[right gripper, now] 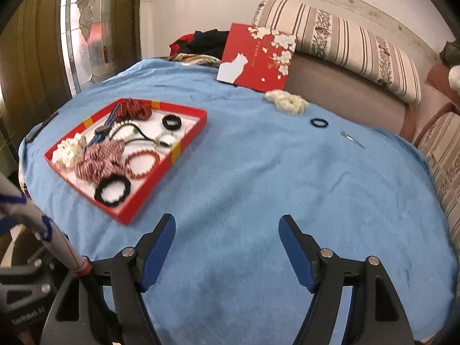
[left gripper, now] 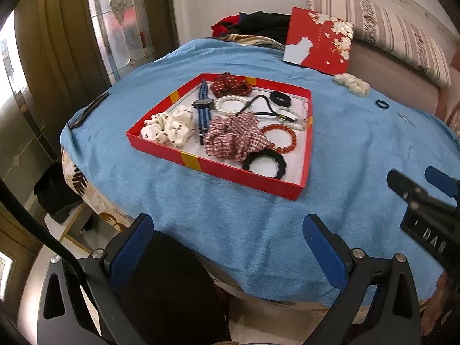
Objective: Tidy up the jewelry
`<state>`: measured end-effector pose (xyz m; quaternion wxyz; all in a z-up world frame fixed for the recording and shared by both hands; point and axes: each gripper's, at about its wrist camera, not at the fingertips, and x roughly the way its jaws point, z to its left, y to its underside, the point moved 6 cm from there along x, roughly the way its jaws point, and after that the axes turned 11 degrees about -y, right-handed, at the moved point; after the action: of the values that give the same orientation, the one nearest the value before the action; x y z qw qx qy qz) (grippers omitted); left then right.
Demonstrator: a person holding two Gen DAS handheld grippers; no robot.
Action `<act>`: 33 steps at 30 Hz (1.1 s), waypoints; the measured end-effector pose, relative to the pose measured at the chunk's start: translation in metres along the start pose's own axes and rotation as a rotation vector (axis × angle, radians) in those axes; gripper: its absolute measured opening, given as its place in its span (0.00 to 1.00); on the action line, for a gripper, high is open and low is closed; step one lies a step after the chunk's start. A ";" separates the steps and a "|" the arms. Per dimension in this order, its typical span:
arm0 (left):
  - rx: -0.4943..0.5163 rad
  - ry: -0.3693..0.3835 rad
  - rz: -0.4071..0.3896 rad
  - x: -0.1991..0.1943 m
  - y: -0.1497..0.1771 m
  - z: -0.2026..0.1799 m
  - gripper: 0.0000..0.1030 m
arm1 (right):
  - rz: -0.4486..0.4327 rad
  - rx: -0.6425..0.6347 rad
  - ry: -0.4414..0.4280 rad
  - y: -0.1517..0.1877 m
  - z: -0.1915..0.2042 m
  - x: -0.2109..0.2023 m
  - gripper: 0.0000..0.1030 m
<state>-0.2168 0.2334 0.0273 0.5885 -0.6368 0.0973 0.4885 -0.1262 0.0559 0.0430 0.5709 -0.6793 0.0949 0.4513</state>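
both my left fingers (left gripper: 228,247) and right fingers (right gripper: 227,245) hang apart, gripping nothing, over the blue-clothed desk (right gripper: 258,187). jewelry sits in the red tray (left gripper: 230,172); the red lid (right gripper: 258,57) carries writing too small to read.

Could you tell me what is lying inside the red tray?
The red tray holds scrunchies, a striped-strap watch, a pearl bracelet, a red bead bracelet and black hair ties. Whatever lies under the plaid scrunchie is hidden.

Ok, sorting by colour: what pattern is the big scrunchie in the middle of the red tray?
Red-and-white check scrunchie; clearest in the left wrist view.
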 end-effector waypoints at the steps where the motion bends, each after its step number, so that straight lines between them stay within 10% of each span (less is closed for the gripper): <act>1: -0.014 -0.003 0.001 0.001 -0.002 0.005 1.00 | 0.000 0.000 -0.006 -0.003 0.001 0.000 0.76; 33: -0.176 -0.026 0.102 0.039 -0.012 0.056 1.00 | 0.040 -0.118 -0.053 -0.033 0.054 0.029 0.79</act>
<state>-0.2177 0.3015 0.0158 0.5061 -0.6739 0.0787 0.5326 -0.1158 0.1249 0.0475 0.5230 -0.6976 0.0663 0.4852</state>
